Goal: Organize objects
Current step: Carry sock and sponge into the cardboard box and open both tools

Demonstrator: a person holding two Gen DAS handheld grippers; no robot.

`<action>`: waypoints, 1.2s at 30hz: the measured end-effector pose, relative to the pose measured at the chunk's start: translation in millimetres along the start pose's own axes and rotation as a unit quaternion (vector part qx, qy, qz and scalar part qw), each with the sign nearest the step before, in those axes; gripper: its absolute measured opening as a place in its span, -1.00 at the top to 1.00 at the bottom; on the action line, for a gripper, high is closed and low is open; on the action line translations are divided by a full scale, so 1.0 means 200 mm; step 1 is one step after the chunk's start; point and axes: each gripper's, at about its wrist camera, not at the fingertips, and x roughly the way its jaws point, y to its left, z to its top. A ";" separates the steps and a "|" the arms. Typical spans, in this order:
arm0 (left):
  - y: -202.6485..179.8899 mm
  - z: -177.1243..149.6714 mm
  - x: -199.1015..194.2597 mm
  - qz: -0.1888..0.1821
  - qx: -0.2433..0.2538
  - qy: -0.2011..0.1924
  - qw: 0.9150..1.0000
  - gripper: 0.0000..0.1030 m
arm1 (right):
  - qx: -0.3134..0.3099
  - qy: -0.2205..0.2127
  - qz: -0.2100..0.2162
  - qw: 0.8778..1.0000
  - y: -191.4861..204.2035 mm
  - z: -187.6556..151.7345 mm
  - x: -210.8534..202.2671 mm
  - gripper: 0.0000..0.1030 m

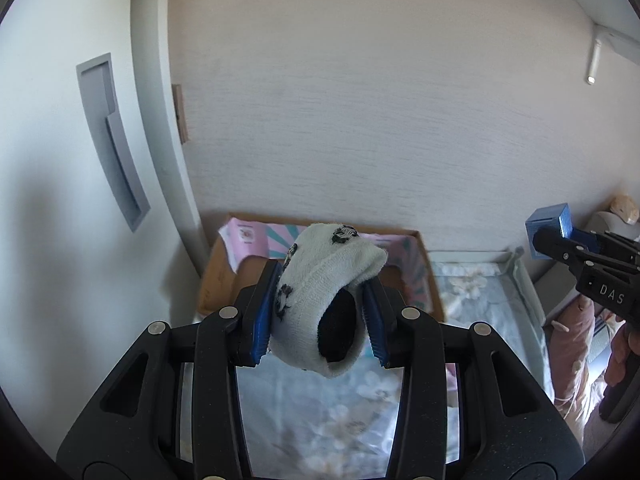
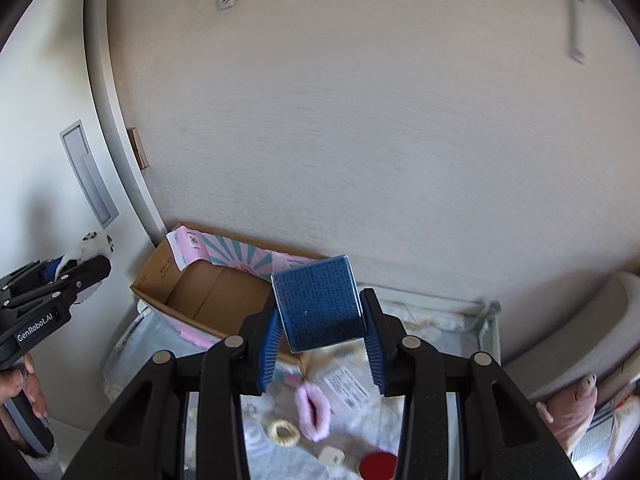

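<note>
above floral bed (image 1: 472, 292): left tongs (image 1: 320, 312) clamping white sock (image 1: 320, 280), right tongs (image 2: 324, 340) clamping blue box (image 2: 320, 308); lower both squarely into cardboard box (image 2: 208, 292).

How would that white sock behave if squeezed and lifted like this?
The white sock probably squashes easily: it bulges between the left gripper pads. It looks floppy, its rolled end drooping below them. The fuzzy knit likely resists slipping, and it seems light.

Support surface: bed with floral sheet (image 2: 160, 332)

Resting on it: open cardboard box (image 2: 208, 292), pink scrunchie (image 2: 312, 412), cream hair tie (image 2: 283, 433), red lid (image 2: 378, 465), labelled packet (image 2: 347, 390).
</note>
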 end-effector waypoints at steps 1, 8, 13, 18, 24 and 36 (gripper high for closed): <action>0.03 0.03 0.03 0.001 0.001 0.005 1.000 0.31 | -0.001 0.001 0.000 1.000 0.02 0.03 0.03 0.33; 0.24 0.20 0.36 -0.001 0.003 0.055 0.998 0.31 | -0.031 0.020 0.033 0.999 0.22 0.26 0.33 0.32; 0.31 0.22 0.67 -0.019 0.007 0.119 0.993 0.31 | -0.056 0.078 0.039 0.995 0.34 0.30 0.63 0.33; 0.35 0.15 0.97 -0.026 0.013 0.183 0.983 0.31 | -0.061 0.154 0.049 0.985 0.39 0.22 0.93 0.33; 0.35 0.04 1.24 -0.017 0.050 0.242 0.969 0.31 | -0.065 0.239 0.056 0.967 0.42 0.04 1.22 0.33; 0.27 0.03 1.30 -0.020 0.074 0.250 0.965 0.31 | -0.029 0.271 0.077 0.959 0.39 -0.11 1.28 0.32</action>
